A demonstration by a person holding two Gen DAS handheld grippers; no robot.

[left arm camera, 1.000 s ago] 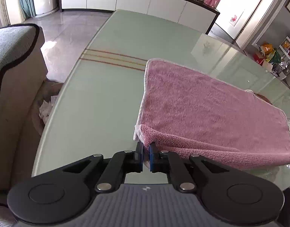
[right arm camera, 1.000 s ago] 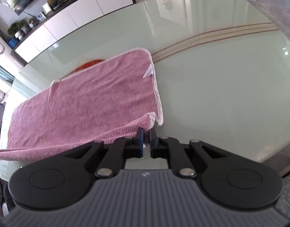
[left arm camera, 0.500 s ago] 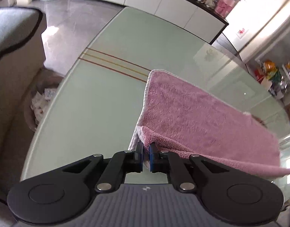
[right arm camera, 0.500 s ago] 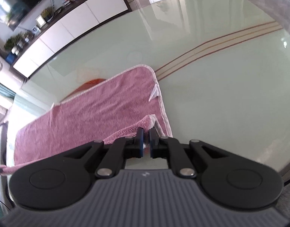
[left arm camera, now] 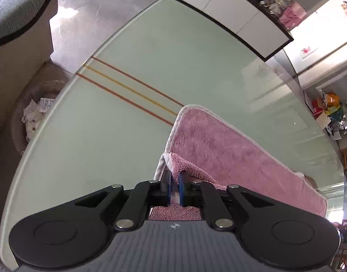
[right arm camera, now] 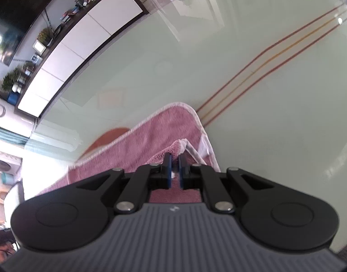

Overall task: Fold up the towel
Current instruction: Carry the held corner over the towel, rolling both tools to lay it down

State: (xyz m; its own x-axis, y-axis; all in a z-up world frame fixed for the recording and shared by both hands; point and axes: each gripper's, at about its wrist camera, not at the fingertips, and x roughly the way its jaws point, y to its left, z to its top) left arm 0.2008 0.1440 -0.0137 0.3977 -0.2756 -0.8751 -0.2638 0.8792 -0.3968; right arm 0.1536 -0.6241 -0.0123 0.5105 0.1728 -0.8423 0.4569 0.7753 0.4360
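**Carrying the near edge over to the far edge**

I have both tools clamped on the pink towel (left arm camera: pixel 230 149): the left tool (left arm camera: pixel 174 188) pinches one near corner, the right tool (right arm camera: pixel 175 170) the other, each with terry cloth bunched between nearly closed jaws. The rest of the towel lies flat on the pale green glass desk (left arm camera: pixel 128 45), its far edge close to the three coloured stripes (left arm camera: pixel 132 88) (the right view is a bit blurred, so I won't vouch for the hem there). I judge this to be the first fold, mid-carry: the lifted edge arches over the lower layer and is not yet laid down. Next I should bring both corners level to the far corners, lower them together, then let go.
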